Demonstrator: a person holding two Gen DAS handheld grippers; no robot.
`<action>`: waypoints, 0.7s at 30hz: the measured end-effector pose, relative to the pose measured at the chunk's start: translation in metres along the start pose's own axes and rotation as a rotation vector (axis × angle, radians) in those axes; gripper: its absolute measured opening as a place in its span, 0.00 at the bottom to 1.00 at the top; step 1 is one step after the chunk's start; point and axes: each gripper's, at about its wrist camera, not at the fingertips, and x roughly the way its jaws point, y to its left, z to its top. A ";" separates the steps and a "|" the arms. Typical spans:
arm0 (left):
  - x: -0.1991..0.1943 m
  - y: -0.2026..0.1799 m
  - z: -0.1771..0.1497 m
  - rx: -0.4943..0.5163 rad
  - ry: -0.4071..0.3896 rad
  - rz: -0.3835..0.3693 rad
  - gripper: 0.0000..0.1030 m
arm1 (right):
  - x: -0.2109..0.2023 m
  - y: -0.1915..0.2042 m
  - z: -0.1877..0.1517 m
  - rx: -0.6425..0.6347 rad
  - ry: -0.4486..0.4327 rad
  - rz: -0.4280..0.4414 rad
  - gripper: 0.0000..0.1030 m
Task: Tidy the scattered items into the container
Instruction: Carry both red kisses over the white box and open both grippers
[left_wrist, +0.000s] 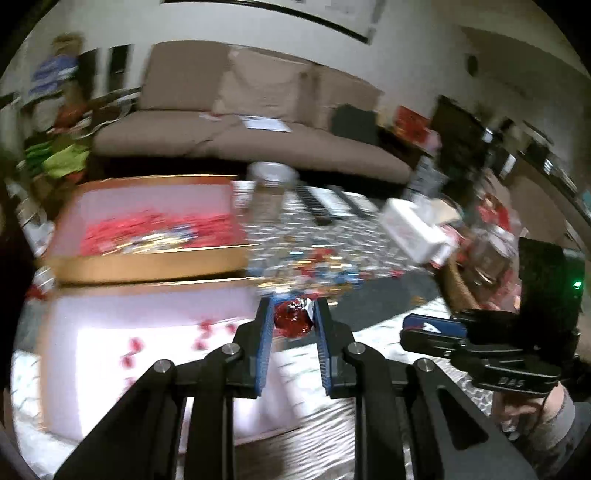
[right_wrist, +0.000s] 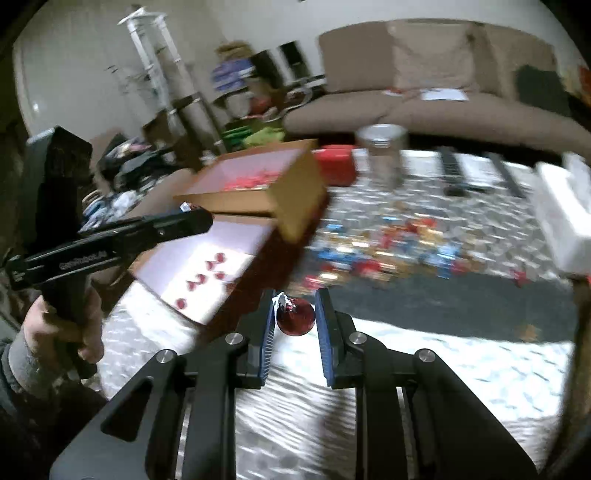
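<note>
Left gripper (left_wrist: 293, 319) clamps one red foil-wrapped candy (left_wrist: 293, 320); right gripper (right_wrist: 295, 315) clamps another red candy (right_wrist: 295, 316).

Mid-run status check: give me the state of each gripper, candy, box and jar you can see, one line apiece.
left gripper: shut on red foil candy, lifted off the table.
right gripper: shut on red ball candy, also lifted.
near white box: open, a few red candies on its floor.
far gold-walled box: open, holds many red candies.
candy pile: loose on the tablecloth, not sorted.
glass jar: upright; contents blurred.
</note>
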 end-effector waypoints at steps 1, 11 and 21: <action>-0.006 0.013 -0.001 -0.008 -0.001 0.029 0.21 | 0.011 0.016 0.006 -0.009 0.013 0.021 0.20; 0.023 0.101 -0.044 -0.019 0.158 0.220 0.21 | 0.143 0.106 0.019 -0.105 0.212 -0.058 0.20; 0.043 0.110 -0.052 0.000 0.216 0.272 0.24 | 0.185 0.113 0.000 -0.104 0.294 -0.172 0.20</action>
